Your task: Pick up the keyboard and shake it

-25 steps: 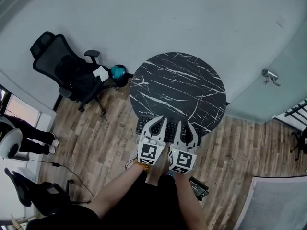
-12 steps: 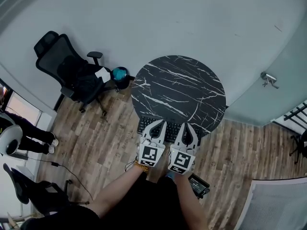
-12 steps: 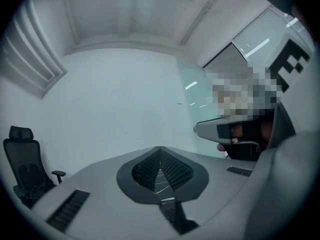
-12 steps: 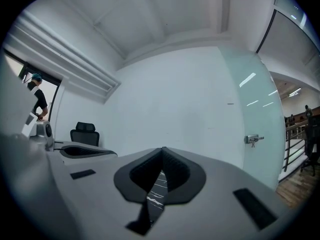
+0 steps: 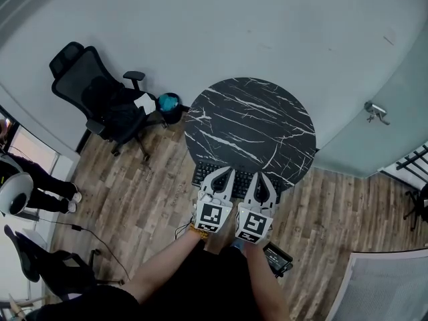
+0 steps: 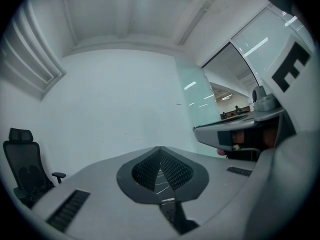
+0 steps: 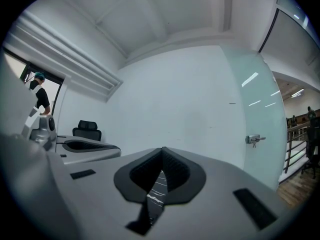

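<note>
step: grasp not yet made | keyboard (image 5: 239,177) on near edge of bench (image 5: 247,119), under both grippers | left gripper (image 5: 223,172), right gripper (image 5: 259,177): fingers pressed together, empty | advice: probably spread fingers, pinch near rim evenly, then lift

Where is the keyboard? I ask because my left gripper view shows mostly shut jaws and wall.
Observer: The keyboard lies at the near edge of the round table.
Operator: Where are my grippers on it?
Observer: The left gripper is over its left half, the right gripper over its right half.
Operator: Is the right one closed?
Observer: Yes, the right gripper view shows its jaws together.
</note>
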A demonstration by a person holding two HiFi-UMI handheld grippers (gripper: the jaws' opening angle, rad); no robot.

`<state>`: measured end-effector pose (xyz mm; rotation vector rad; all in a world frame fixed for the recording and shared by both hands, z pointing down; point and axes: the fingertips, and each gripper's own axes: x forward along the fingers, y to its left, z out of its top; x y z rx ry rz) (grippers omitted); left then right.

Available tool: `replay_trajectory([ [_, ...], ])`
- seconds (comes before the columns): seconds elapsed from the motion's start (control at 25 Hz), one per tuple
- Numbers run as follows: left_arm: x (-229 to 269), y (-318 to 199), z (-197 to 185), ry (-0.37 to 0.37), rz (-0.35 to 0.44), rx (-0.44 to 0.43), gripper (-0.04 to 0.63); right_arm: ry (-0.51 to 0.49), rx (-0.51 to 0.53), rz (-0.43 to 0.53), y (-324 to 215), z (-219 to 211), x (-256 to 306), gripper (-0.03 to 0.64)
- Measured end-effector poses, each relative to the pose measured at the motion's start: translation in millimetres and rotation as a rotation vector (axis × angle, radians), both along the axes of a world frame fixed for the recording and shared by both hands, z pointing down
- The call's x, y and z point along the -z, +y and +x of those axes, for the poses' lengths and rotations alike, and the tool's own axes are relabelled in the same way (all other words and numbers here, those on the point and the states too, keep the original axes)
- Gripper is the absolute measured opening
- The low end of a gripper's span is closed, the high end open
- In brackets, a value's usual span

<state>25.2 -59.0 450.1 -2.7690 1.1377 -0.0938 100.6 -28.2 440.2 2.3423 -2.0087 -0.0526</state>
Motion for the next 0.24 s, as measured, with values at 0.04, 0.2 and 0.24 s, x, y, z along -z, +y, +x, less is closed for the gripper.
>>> replay_trajectory([
  [0.04, 0.4, 0.4, 0.3, 0.001, 0.001, 0.000, 0.014, 0.001, 0.000, 0.001, 0.5, 0.3, 0.2, 0.028],
  [0.2, 2.6, 1.6, 3.7, 0.001, 0.011, -0.013, 0.014, -0.001, -0.008, 0.002, 2.5, 2.2, -0.9, 0.028],
  [0.24, 3.2, 1.9, 4.8, 0.002, 0.013, -0.018, 0.014, -0.001, -0.012, 0.003, 3.0, 2.6, -1.1, 0.028],
])
